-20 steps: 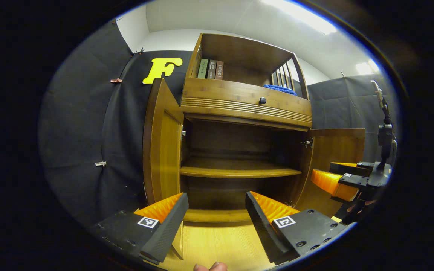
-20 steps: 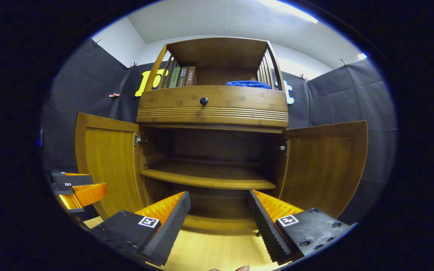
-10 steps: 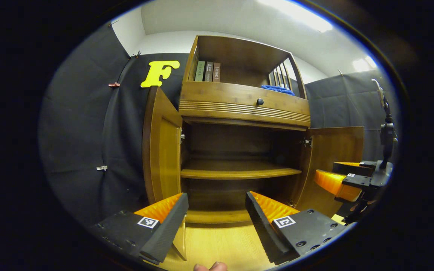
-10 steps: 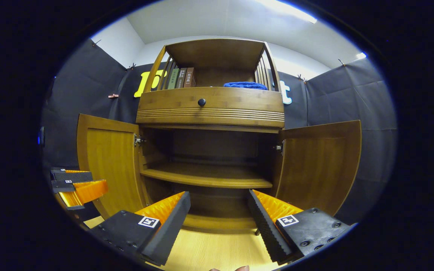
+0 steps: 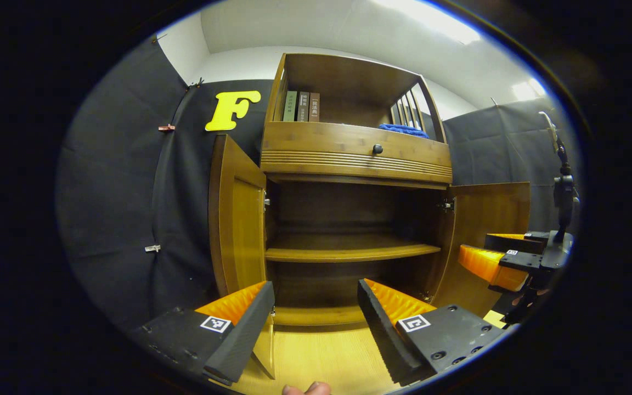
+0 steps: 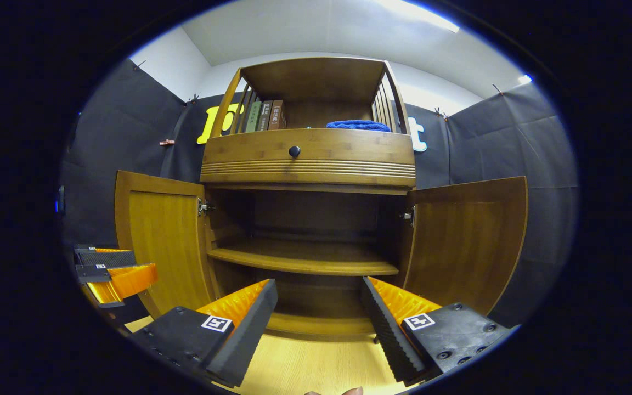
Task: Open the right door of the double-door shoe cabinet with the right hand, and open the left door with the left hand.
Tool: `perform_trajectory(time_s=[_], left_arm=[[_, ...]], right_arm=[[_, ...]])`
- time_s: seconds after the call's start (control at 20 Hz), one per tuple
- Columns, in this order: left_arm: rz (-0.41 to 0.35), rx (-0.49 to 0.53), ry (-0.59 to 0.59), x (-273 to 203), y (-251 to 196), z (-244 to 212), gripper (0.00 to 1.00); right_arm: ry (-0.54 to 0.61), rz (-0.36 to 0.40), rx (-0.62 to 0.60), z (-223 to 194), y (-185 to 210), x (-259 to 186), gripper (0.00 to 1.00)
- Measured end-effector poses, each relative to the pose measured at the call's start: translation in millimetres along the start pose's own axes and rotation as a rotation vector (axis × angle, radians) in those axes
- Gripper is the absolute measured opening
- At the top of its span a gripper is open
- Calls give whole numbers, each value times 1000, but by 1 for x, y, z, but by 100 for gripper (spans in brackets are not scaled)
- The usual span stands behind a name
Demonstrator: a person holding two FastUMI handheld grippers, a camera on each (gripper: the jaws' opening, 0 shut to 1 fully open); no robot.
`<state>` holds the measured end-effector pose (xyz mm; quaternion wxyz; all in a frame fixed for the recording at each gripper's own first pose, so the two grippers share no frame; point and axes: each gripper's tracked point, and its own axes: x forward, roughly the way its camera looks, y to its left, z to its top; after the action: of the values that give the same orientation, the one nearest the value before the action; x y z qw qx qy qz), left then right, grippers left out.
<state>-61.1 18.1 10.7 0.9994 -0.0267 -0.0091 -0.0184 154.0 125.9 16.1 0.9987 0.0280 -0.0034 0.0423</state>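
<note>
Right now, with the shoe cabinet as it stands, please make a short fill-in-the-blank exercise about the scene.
1. Both the left door and the right door of the cabinet stand ____.
2. The folded cloth on the top shelf is ____ in colour.
3. The drawer has one round ____.
4. The right gripper holds ____.

Missing words: open; blue; knob; nothing

Cloth-walled recording booth (image 6: 513,142)
</note>
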Motion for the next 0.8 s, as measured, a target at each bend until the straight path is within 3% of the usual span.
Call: perform_trajectory(time_s=[0.8], left_arm=[[59,53,-15,9,-9,17,95]], right_arm=[[3,44,29,8,-22,-1,97]])
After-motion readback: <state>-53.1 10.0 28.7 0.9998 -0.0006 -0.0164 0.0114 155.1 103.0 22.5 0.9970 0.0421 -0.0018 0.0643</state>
